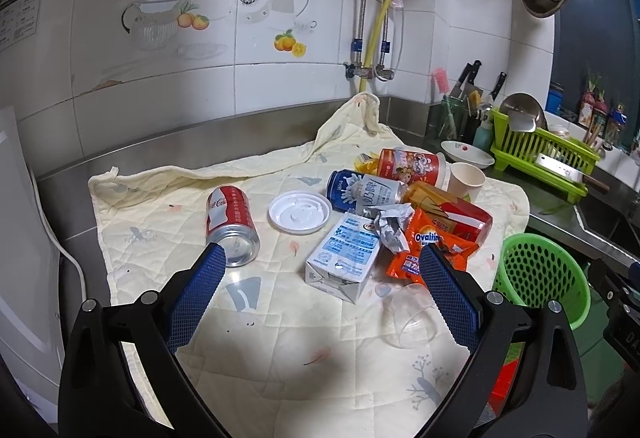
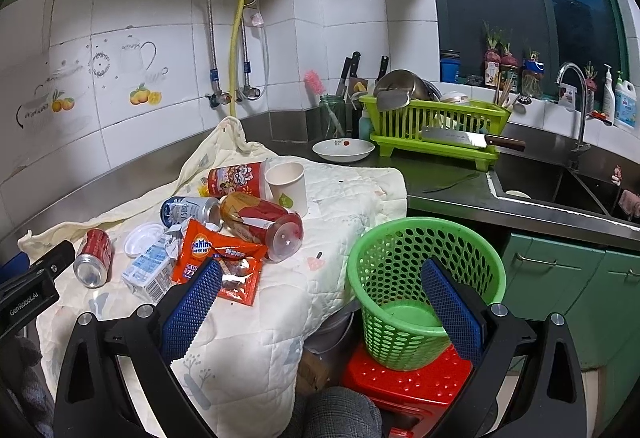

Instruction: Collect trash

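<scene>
Trash lies on a quilted cream cloth (image 1: 280, 338): a red Coca-Cola can (image 1: 232, 224) on its side, a white plastic lid (image 1: 299, 212), a white milk carton (image 1: 344, 258), crumpled foil (image 1: 390, 226), an orange Ovaltine packet (image 1: 434, 246), a blue milk can (image 1: 360, 192), a red-yellow bottle (image 1: 452, 212), a red cup (image 1: 412, 166), a paper cup (image 1: 466, 180) and a clear plastic cup (image 1: 412, 314). My left gripper (image 1: 320, 254) is open above the cloth, in front of the carton. My right gripper (image 2: 320, 270) is open between the cloth's edge and the green basket (image 2: 424, 278).
The green basket stands on a red stool (image 2: 404, 382) below the counter edge. A white bowl (image 2: 343, 149), a green dish rack (image 2: 436, 126) with a cleaver (image 2: 472, 139), a knife holder and the sink (image 2: 552, 182) are at the back right. Tiled wall behind.
</scene>
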`<state>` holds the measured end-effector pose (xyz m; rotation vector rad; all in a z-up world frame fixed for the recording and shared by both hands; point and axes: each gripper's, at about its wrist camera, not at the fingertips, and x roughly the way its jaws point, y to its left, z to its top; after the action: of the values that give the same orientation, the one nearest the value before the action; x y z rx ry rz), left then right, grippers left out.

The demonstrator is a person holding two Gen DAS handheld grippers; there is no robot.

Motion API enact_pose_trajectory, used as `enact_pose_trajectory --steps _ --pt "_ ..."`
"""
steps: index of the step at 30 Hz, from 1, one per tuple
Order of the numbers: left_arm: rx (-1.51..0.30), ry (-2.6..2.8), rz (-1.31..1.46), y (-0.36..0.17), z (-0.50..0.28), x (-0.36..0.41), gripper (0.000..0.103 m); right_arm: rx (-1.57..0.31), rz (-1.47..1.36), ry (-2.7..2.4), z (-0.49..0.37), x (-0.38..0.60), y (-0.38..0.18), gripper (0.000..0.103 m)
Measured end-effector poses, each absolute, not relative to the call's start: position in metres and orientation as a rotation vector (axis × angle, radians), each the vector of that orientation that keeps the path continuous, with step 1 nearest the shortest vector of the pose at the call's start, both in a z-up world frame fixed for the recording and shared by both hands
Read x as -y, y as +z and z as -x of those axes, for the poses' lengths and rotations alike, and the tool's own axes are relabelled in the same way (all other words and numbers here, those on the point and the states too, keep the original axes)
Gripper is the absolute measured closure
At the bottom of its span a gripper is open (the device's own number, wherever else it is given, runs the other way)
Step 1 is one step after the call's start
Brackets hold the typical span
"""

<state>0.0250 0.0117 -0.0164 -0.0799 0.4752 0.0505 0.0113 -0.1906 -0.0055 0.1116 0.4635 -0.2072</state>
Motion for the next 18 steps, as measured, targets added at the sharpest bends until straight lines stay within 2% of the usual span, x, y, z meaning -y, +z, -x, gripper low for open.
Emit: enact_pose_trajectory --steps 18 --pt "-0.502 0.071 0.086 -0.021 -0.036 -0.014 0.007 -0.491 -0.103 -0.184 -0.024 0.19 -0.013 0.007"
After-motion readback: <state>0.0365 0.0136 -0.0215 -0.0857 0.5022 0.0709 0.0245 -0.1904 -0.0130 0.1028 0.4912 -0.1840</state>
